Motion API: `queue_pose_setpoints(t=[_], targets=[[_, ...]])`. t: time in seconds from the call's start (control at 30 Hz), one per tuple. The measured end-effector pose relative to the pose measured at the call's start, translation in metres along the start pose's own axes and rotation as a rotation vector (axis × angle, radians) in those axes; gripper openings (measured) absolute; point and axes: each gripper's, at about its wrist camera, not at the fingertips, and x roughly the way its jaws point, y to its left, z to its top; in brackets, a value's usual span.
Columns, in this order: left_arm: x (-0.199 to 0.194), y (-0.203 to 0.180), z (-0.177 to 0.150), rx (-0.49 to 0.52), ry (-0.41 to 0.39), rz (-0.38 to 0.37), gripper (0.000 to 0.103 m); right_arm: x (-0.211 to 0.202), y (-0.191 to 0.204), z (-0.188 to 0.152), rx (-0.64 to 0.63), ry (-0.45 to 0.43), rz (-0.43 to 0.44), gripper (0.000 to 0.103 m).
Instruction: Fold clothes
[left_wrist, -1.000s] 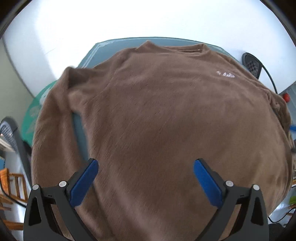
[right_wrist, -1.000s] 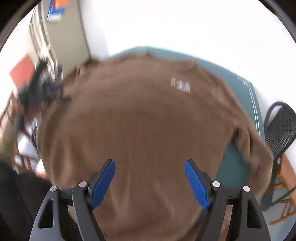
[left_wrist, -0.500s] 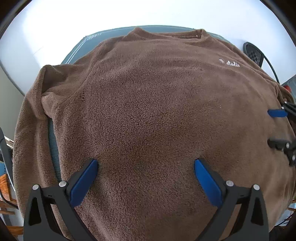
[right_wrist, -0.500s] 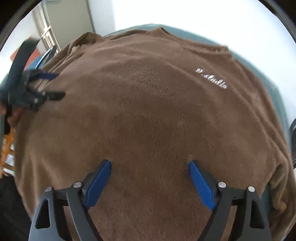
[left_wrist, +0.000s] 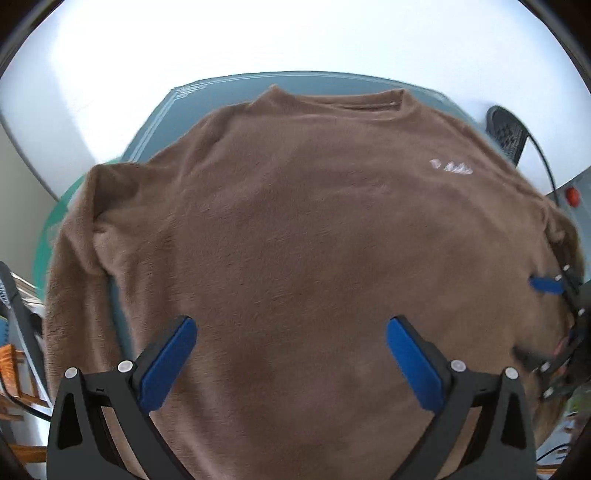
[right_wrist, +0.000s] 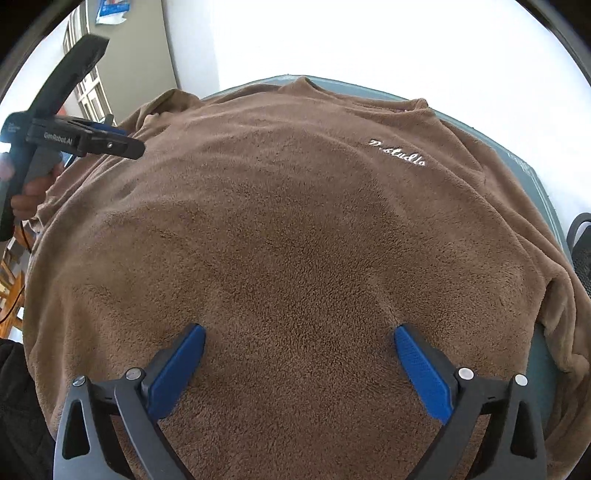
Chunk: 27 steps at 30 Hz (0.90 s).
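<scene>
The right gripper (right_wrist: 299, 363) is opening wide over the fuzzy brown fleece sweatshirt (right_wrist: 295, 236), gripping nothing; the left gripper (left_wrist: 291, 352) is spread too, having slid sideways.

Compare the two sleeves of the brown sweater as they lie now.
On the brown sweater, one sleeve runs down beside the body with a strip of teal table showing between them; the other sleeve lies close against the body with only a small gap low down. The first bends sharply at the shoulder; the second bunches near its lower end. Both are the same fleece and lie unfolded.
</scene>
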Motion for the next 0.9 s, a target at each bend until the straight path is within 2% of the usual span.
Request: queue_pose_setpoints(t=[0.13,0.33,0.43,0.53,0.63,0.77,0.87,0.9], targets=[[0.018,-0.021,-0.002,0.023,0.046,-0.004,0.103,-0.005,-0.003,0.003,0.028,-0.022,-0.018,0.103],[0.045,-0.040,-0.005,0.049,0.076,0.040,0.103,-0.086,-0.038,-0.031,0.265,-0.228,-0.005,0.103],[0.046,-0.039,-0.005,0.035,0.053,0.040,0.103,-0.128,-0.055,-0.069,0.380,-0.313,-0.102,0.103],[0.047,-0.039,-0.006,0.025,0.014,0.043,0.103,-0.164,-0.065,-0.116,0.513,-0.356,-0.231,0.103],[0.046,-0.039,-0.010,0.029,-0.019,0.043,0.103,-0.188,-0.063,-0.159,0.589,-0.331,-0.368,0.103],[0.046,-0.039,-0.014,0.032,-0.053,0.042,0.103,-0.202,-0.039,-0.183,0.525,-0.273,-0.466,0.103],[0.046,-0.038,-0.015,0.030,-0.061,0.044,0.103,-0.197,-0.014,-0.184,0.406,-0.232,-0.457,0.101],[0.046,-0.038,-0.015,0.030,-0.064,0.045,0.103,-0.193,-0.011,-0.184,0.382,-0.218,-0.457,0.094]])
